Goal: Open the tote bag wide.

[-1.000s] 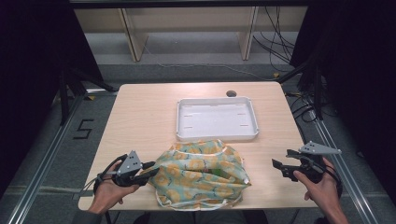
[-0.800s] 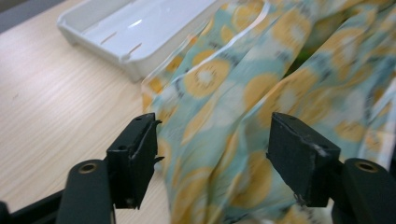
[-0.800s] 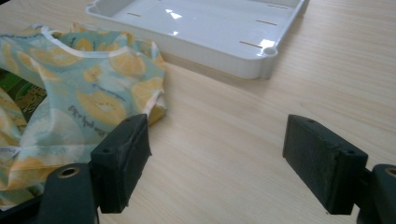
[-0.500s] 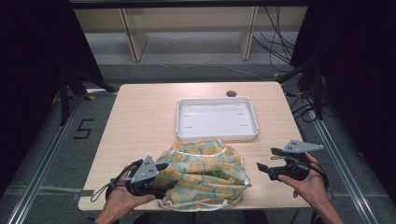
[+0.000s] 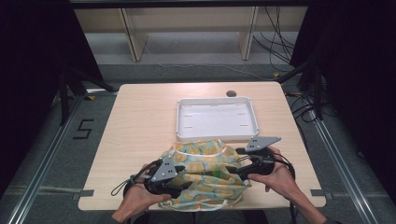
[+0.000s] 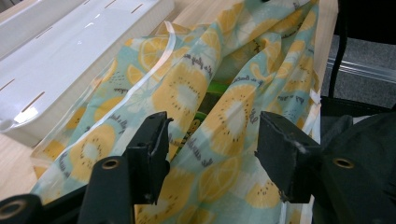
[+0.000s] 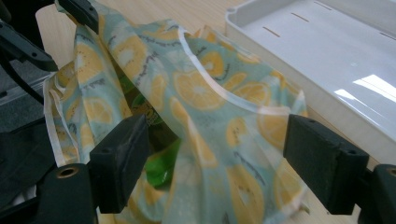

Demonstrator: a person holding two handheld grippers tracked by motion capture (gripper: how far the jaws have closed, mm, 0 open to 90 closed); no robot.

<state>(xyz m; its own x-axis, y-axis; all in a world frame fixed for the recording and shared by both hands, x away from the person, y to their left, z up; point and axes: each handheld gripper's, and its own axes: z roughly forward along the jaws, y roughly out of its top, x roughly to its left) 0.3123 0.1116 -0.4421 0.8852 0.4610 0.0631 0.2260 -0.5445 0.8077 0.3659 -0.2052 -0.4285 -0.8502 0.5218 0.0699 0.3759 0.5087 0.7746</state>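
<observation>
High view: teal lemon-print fabric bag (image 5: 205, 175) at table's near edge, just in front of white rectangular plastic tray (image 5: 216, 117); left gripper (image 5: 180, 183) and right gripper (image 5: 239, 169) at its two sides. Left gripper view: jaws apart, fabric between them; green item (image 6: 215, 88) inside. Right gripper view: jaws apart, straddling cloth.

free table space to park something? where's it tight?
Bare wood: the table's left stretch, between its left edge and the white tray; also the far strip behind the tray, apart from a small dark hole. The tray itself lies empty. Crowded: the near edge, where the lemon-print bag sits with left tongs and right tongs open at it.
</observation>
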